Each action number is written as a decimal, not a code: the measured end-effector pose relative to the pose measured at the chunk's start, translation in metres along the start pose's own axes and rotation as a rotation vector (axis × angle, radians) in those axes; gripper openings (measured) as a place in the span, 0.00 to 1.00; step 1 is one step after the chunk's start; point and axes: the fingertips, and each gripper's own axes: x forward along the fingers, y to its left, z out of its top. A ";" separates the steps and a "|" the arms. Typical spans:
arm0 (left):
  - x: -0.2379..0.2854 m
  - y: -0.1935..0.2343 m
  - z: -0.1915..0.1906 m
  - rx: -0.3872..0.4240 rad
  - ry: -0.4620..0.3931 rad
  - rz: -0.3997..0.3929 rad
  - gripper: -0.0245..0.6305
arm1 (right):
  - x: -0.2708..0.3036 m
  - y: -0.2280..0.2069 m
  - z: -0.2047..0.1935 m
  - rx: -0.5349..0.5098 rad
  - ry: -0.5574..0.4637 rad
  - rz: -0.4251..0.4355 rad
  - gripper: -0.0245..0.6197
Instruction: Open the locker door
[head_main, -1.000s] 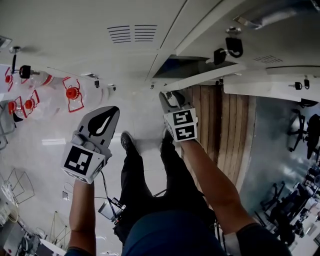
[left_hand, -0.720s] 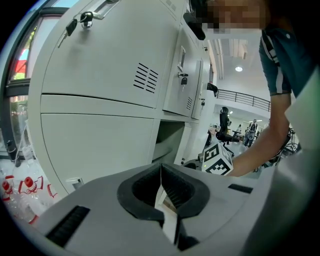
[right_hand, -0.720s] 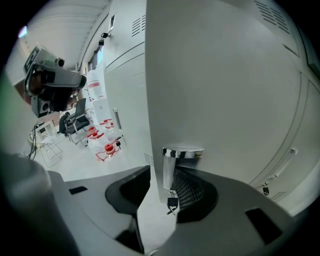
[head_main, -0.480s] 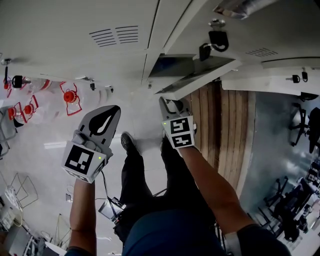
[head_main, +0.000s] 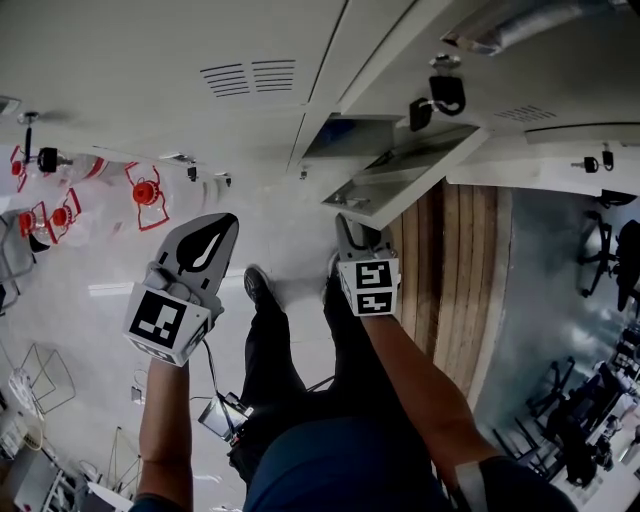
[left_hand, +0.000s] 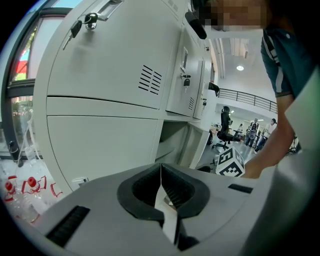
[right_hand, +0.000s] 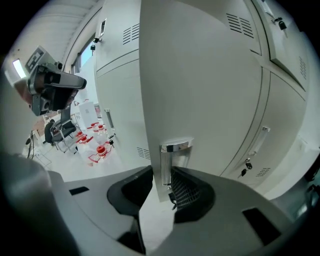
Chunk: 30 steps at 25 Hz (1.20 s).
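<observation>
The bottom locker door (head_main: 410, 175) stands swung part open, a white panel with a chrome handle (right_hand: 175, 147) at its free edge. My right gripper (head_main: 358, 228) is at that edge. In the right gripper view its jaws (right_hand: 167, 175) have just been closing, and the door's edge with the handle sits between the pads, which press on it. My left gripper (head_main: 222, 222) hangs apart to the left, in front of the shut lockers. It is shut (left_hand: 161, 170) with nothing between its fingers. The right gripper's marker cube (left_hand: 230, 164) shows in the left gripper view.
A wall of white lockers (head_main: 150, 60) fills the top of the head view, with keys hanging from locks (head_main: 445, 95). Clear water bottles with red caps (head_main: 145, 190) lie at the left. A wooden floor strip (head_main: 455, 270) runs at the right, office chairs (head_main: 600, 260) beyond it.
The locker door has swung further out from the cabinet. My right gripper has drawn back with it, down and right in the head view. The left gripper has stayed where it was.
</observation>
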 end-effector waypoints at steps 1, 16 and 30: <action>-0.001 0.000 0.000 0.000 0.000 0.000 0.07 | -0.002 -0.001 -0.003 0.000 0.005 -0.002 0.24; -0.010 -0.002 0.004 0.021 0.007 -0.005 0.07 | -0.031 -0.013 -0.030 0.102 0.037 -0.059 0.20; -0.027 -0.018 0.016 0.029 -0.014 -0.011 0.07 | -0.079 -0.048 -0.073 0.131 0.126 -0.158 0.15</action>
